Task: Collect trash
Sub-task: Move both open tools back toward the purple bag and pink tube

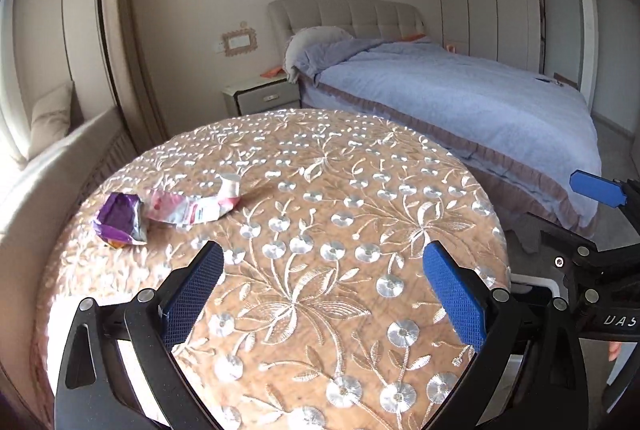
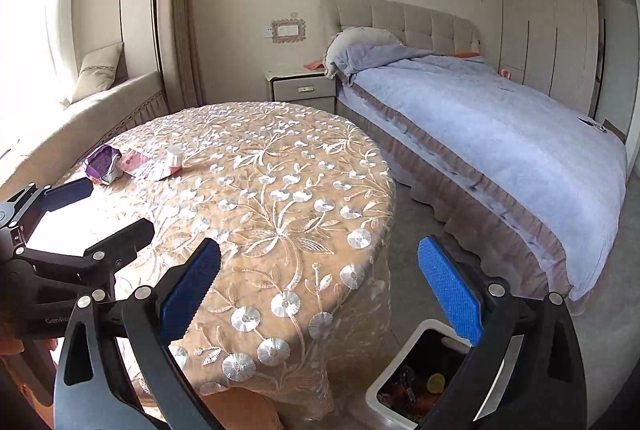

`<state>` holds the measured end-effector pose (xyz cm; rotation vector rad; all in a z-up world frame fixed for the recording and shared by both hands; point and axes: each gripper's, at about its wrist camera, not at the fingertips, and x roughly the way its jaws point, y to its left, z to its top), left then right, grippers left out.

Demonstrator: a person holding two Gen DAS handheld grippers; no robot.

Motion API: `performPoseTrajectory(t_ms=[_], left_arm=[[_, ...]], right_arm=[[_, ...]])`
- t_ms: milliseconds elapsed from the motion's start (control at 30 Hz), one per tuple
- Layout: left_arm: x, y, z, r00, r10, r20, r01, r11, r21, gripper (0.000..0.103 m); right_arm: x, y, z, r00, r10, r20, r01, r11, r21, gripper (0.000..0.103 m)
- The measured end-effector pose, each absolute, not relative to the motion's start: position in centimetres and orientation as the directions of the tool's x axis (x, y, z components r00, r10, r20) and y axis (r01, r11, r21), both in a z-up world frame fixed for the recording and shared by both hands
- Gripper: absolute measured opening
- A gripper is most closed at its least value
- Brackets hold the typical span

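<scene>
Both the left gripper [image 1: 324,294] and right gripper [image 2: 320,294] gape wide, holding nothing. Two wrappers [image 1: 160,212] lie touching near the table's [image 1: 360,166] far left edge. The bin [image 2: 416,382] beside the table is partly hidden by a right finger [image 2: 450,294]

Wrappers [image 1: 168,212] on table [image 1: 320,190], bed [image 1: 460,110] behind

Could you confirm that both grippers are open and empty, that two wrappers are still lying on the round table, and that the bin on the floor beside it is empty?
Nearly. Both the left gripper and the right gripper are open and empty, and the purple wrapper and pink wrapper lie on the table. But the bin is not empty: the right wrist view shows rubbish already inside it.
</scene>
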<state>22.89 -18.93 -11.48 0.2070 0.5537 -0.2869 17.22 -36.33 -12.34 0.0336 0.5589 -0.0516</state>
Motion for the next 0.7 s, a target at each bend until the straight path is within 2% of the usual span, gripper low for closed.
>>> performPoseTrajectory(t_ms=[433, 700], left_arm=[[26.6, -9.2, -10.1, 0.845, -0.045, -0.533, 0.127, 0.985, 0.118, 0.098], [30.8, -4.2, -10.2, 0.829, 0.013, -0.559, 0.022, 0.998, 0.056, 0.098]], right_arm=[[23.7, -26.6, -10.8, 0.848, 0.087, -0.523, -0.097, 0.995, 0.008, 0.098], [28.6, -22.4, -10.8, 0.836, 0.143, -0.529, -0.130, 0.990, 0.062, 0.098]])
